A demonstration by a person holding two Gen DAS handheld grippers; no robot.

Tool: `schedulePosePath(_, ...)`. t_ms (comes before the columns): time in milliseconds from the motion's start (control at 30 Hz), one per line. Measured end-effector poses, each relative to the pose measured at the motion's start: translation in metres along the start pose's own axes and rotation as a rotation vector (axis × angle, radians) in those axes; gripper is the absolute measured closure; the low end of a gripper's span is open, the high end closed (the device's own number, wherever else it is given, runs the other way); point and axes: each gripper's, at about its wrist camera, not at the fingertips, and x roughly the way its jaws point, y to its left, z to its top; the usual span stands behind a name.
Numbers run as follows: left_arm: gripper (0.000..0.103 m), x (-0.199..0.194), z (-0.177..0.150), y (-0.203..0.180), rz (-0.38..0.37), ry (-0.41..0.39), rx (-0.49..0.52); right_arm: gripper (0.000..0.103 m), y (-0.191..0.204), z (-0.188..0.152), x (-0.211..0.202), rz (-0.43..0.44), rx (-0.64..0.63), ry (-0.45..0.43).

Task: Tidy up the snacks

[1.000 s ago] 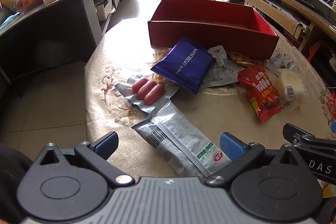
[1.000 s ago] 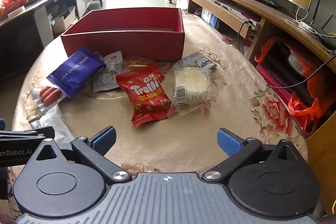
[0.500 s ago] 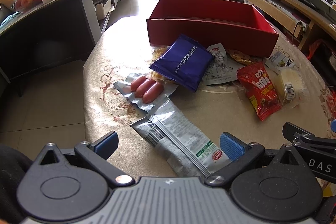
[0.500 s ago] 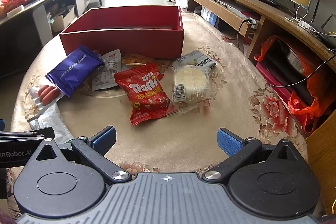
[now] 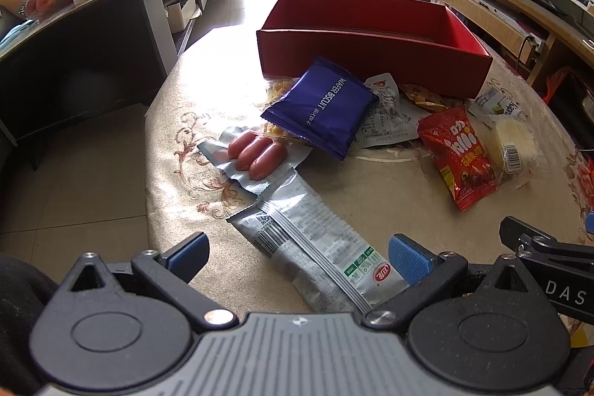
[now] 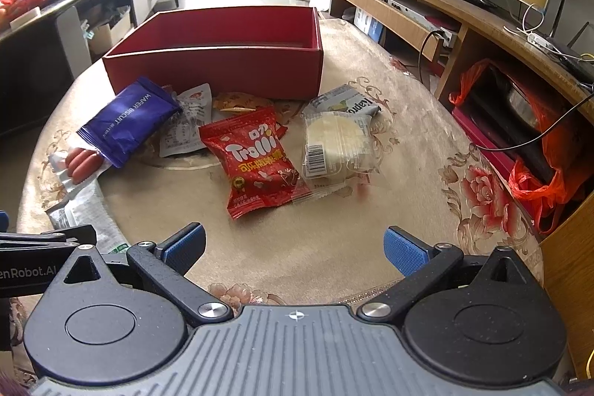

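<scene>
Snacks all lie outside the empty red box at 12 o'clock; left gripper and right gripper gape wide, holding nothing.

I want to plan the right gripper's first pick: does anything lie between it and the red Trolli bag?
Nothing visible does. Bare tablecloth lies between the open right gripper and the Trolli bag.

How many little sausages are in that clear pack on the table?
3, side by side in the sausage pack, between the purple wafer packet and the silver packet; none appear hidden.
</scene>
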Motion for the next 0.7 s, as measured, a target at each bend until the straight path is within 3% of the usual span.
schedulePosePath(700,0.008,0.0095,0.0002,-0.0036,0.0,0.052,-0.029,0.0,0.0014,0.0011,0.0062,-0.022,-0.019,0.031)
